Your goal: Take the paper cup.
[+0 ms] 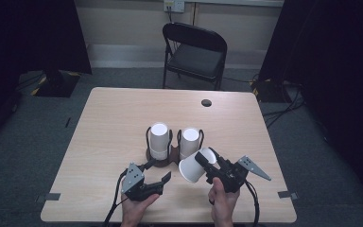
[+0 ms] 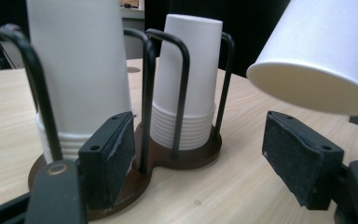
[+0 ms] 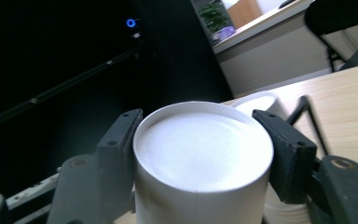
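Note:
A black wire holder on a brown base [image 1: 172,156] stands mid-table with two upside-down stacks of white paper cups, the left stack [image 1: 159,139] and the right stack [image 1: 189,142]. My right gripper [image 1: 207,160] is shut on a single white cup [image 1: 193,168], tilted with its mouth toward the front left, just right of the holder. In the right gripper view both pads press the cup [image 3: 200,186] near its closed end. My left gripper [image 1: 158,171] stands open in front of the holder. In the left gripper view one pad [image 2: 112,158] sits beside the base [image 2: 186,156], with nothing gripped.
The light wooden table [image 1: 113,118] has a round cable hole [image 1: 206,102] near its far edge. A black folding chair [image 1: 196,52] stands behind the table. Dark curtains hang at both sides, and cables lie on the floor at the right.

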{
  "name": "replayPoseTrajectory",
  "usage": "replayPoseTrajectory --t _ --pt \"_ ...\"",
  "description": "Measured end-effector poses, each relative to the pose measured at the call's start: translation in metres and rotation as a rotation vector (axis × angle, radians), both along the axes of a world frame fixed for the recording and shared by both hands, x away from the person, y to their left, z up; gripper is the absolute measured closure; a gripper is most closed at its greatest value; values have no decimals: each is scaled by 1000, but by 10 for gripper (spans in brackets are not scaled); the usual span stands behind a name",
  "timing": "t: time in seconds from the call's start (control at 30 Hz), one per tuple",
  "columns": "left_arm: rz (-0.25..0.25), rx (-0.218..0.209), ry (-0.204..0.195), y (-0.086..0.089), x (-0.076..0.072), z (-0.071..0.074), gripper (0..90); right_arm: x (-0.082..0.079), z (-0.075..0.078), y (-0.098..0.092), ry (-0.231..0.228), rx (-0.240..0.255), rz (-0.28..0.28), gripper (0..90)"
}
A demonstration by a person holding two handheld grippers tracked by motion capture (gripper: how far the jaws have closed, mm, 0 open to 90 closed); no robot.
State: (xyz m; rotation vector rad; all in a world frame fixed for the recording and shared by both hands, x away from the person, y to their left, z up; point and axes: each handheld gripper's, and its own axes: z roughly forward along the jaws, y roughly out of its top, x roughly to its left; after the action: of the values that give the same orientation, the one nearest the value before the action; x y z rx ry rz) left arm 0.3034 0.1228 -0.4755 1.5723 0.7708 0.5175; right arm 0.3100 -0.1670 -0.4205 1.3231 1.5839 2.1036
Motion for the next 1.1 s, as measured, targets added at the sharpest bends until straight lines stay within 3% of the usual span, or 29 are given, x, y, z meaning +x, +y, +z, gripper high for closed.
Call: replayPoseTrajectory --t 0.23,0.4,0.47,0.6,0.8,1.1 --pt "-8 -20 -50 -8 -2 4 318 3 -4 9 46 134 105 360" --pt "-25 -33 -74 -15 -2 7 347 4 -5 9 66 173 124 360" --pt "-36 -59 -77 -17 -2 8 380 4 -5 9 70 186 134 360" --pt "-55 -79 -116 -22 -2 8 462 3 -4 9 75 188 141 360" --pt "-59 -41 -182 -31 -4 9 615 3 -4 12 82 184 165 360" --pt "-41 -64 -235 -33 -7 10 657 3 -4 22 100 174 204 359"
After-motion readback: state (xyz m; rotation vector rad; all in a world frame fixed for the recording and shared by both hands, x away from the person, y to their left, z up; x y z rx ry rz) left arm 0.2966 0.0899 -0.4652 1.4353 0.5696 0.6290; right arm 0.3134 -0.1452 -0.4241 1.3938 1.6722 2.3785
